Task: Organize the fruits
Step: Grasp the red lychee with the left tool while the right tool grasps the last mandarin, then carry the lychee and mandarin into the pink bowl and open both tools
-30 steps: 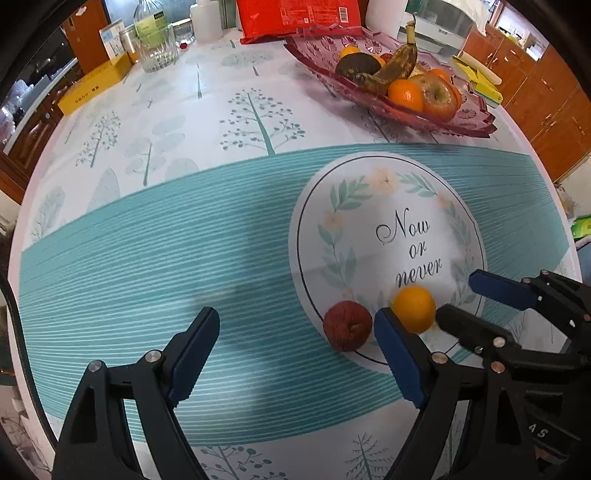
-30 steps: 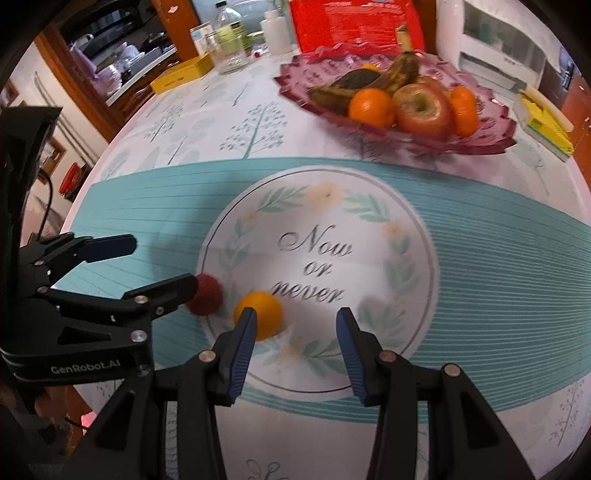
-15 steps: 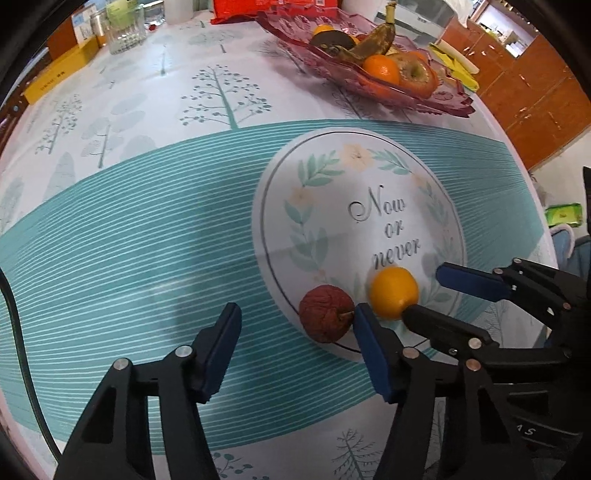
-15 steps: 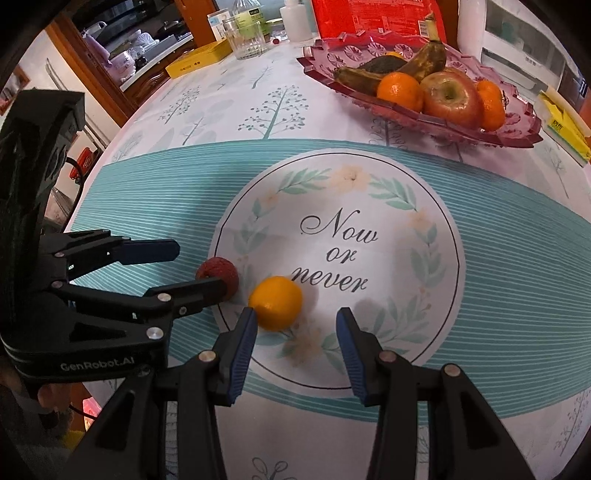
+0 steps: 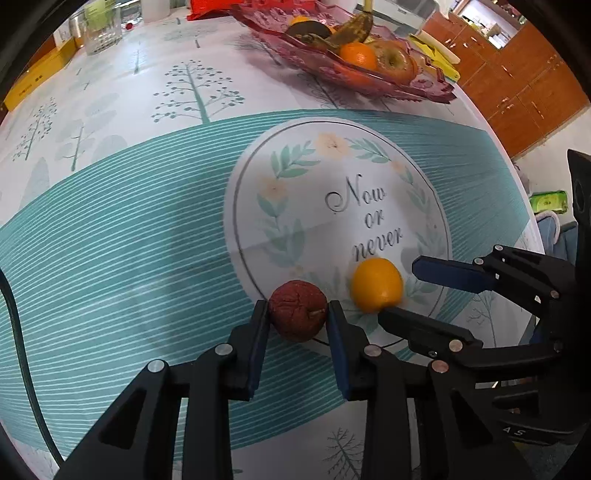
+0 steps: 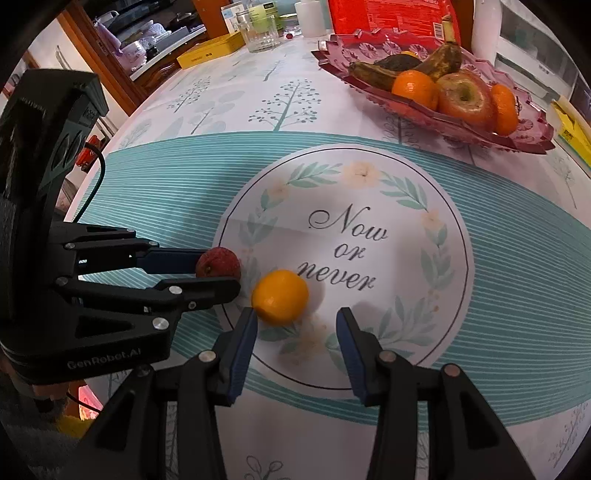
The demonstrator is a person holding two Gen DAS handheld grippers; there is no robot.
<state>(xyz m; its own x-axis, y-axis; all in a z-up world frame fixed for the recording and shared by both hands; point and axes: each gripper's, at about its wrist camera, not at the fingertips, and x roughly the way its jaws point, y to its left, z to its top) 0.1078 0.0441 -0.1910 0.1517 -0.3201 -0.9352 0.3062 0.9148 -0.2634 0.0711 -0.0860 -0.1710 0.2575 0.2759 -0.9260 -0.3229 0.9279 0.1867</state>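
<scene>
Two loose fruits on the bench (image 5: 110,229), both at the near rim of the printed "Now or never" circle. L gripper (image 5: 297,314): jaws narrow, clamped on the dark red wrinkled fruit (image 5: 298,315), blue pads touching it on both sides; fruit sits on the cloth, right on the circle's outline. In the R wrist view the same fruit (image 6: 218,263) shows at the tips of the L gripper (image 6: 218,273), coming in from the left side. R gripper (image 6: 295,328): jaws part open, nothing gripped. Yellow-orange citrus (image 6: 280,297) lies just ahead of the R jaws, nearer their left pad, near touching its tip; can't tell if contact. In the L view the citrus (image 5: 376,284) sits between the two R fingers, just right of the L jaws. Citrus and red fruit close, not touching. Far ahead of both jaws, to the right: pink glass fruit dish (image 6: 532,142) w/ oranges, apple, dark bananas. Glass jar (image 5: 99,31) far left.
</scene>
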